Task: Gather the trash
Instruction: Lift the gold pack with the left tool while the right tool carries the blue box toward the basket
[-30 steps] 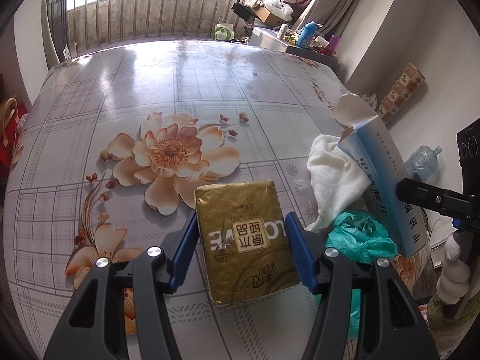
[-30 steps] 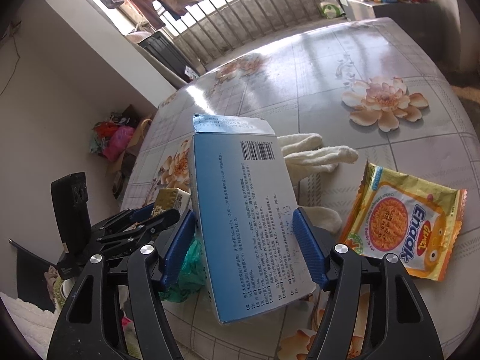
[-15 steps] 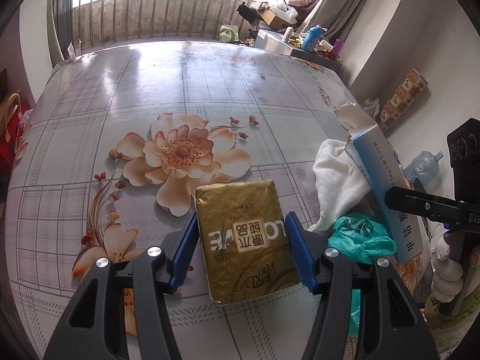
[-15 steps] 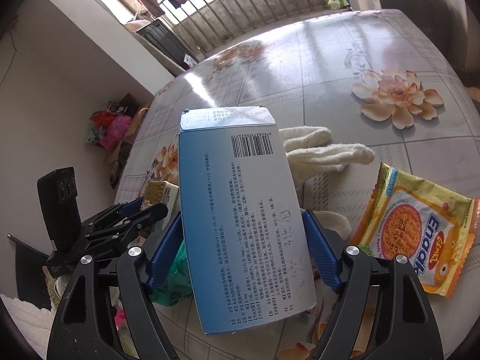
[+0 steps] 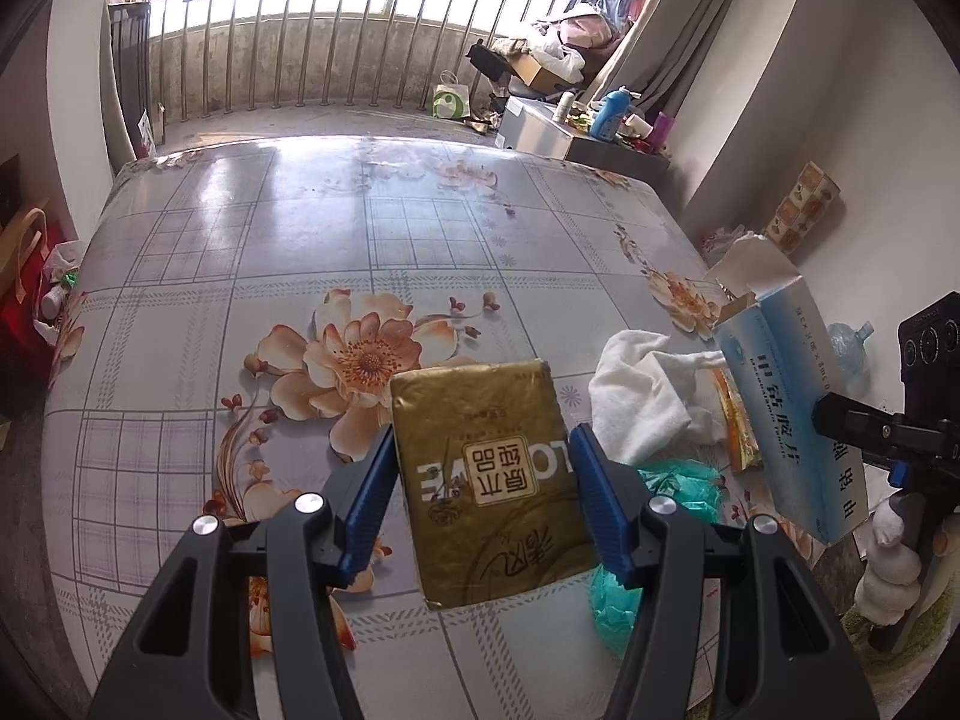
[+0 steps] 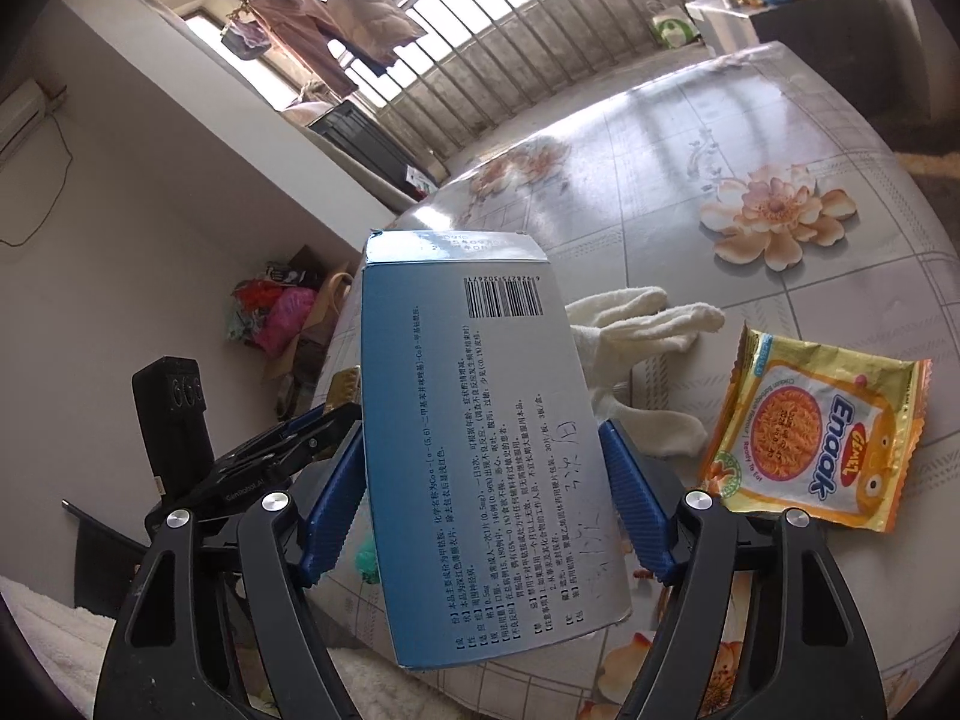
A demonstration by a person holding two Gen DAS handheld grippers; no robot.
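- Here, in the left wrist view, the left gripper [image 5: 483,483] has its blue jaws clamped on the two long sides of a gold tissue pack [image 5: 489,480], which is held clear above the counter [image 5: 240,276].
- The counter carries a glossy cover printed with grey checks and peach flowers.
- To the right of the pack a white cloth glove [image 5: 645,396] lies crumpled on the counter, with a teal plastic bag [image 5: 678,480] bunched just in front of it near the counter's edge.
- Further right, a blue medicine box [image 5: 792,402] with its torn top flap open hangs in the air, pinched by the right gripper, whose black body shows at the picture's edge.
- In the right wrist view, the right gripper [image 6: 486,510] has its jaws pressed on both sides of the same blue box, printed back and barcode facing the camera; the jaws have just been shifting slightly while the box stays between them.
- Behind the box the white glove [image 6: 636,330] lies with fingers stretched toward the right.
- A yellow noodle wrapper [image 6: 816,438] lies flat on the counter, right of the glove and apart from it.
- At the left, the left gripper's black body reaches in, a corner of the gold pack showing beside the box.
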